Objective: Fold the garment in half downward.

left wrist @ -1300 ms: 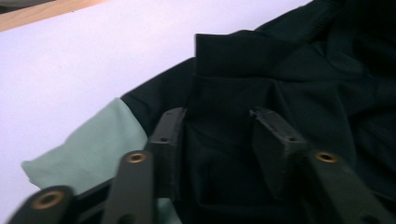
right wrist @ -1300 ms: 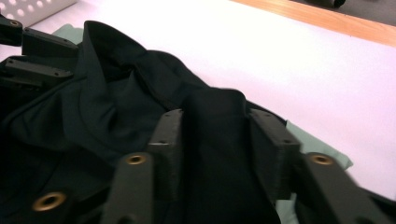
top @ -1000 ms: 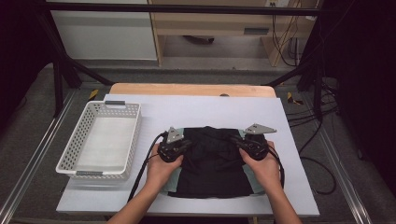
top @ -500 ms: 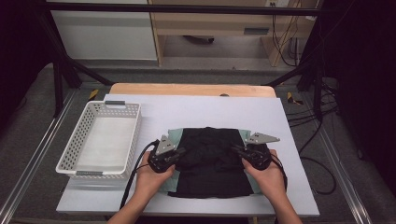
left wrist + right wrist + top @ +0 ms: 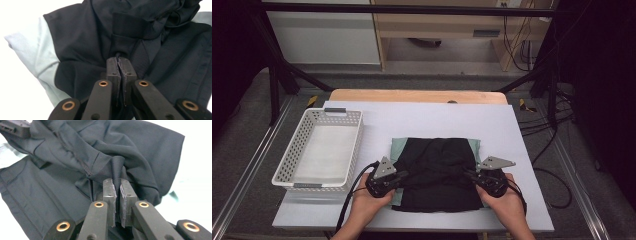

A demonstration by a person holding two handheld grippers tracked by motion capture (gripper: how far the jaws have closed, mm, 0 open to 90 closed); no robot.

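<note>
- The work in hand looks like folding a black garment (image 5: 437, 172) that lies on a pale green cloth (image 5: 396, 150) on the white table (image 5: 437, 117).
- The left gripper (image 5: 398, 176) has its jaws clamped on a pinch of the garment's left edge; in the left gripper view (image 5: 118, 59) the dark fabric bunches up right at the tips and spreads away beyond them.
- The right gripper (image 5: 471, 175) is likewise clamped on the opposite edge; in the right gripper view (image 5: 116, 181) a hemmed fold rises straight out from between the pads.
- Done so far, as I judge it: both side edges are gripped and the far part of the garment appears doubled toward the near hem, lying between the two claws.
- Left to do: lay the fold flat, let go and smooth it, then probably move it to the white basket (image 5: 319, 150), which sits well out to the left of the left claw with nothing in it.
</note>
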